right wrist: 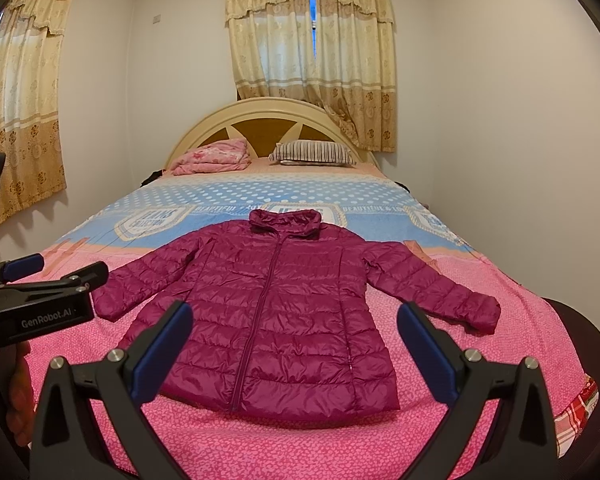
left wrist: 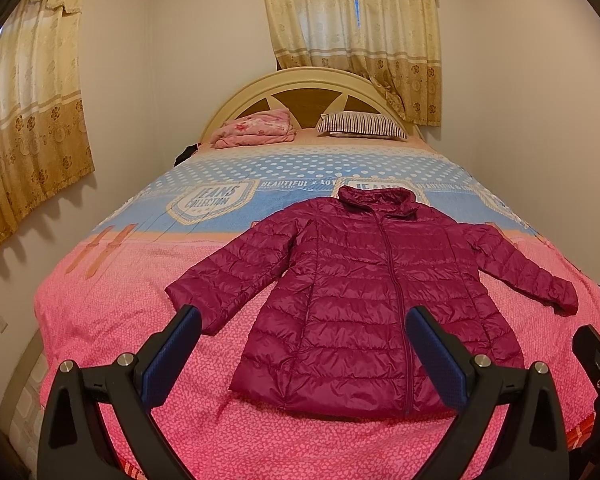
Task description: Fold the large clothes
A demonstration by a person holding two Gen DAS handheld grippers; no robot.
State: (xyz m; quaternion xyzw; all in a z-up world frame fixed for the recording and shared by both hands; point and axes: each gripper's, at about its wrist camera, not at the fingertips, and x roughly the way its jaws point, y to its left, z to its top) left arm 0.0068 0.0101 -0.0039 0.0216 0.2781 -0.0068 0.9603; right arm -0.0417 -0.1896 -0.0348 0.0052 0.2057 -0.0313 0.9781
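A magenta quilted puffer jacket (left wrist: 364, 280) lies flat on the bed, zipped, collar away from me, both sleeves spread outward. It also shows in the right wrist view (right wrist: 276, 308). My left gripper (left wrist: 304, 320) is open and empty, held above the bed's near end, just short of the jacket's hem. My right gripper (right wrist: 296, 316) is open and empty, likewise above the near end, facing the jacket. The left gripper also shows at the left edge of the right wrist view (right wrist: 60, 270).
The bed (left wrist: 100, 320) has a pink and blue cover. A folded pink blanket (left wrist: 256, 128) and a striped pillow (left wrist: 360, 124) lie by the headboard (left wrist: 300, 80). Walls and curtains (left wrist: 28, 120) stand close on the left and behind.
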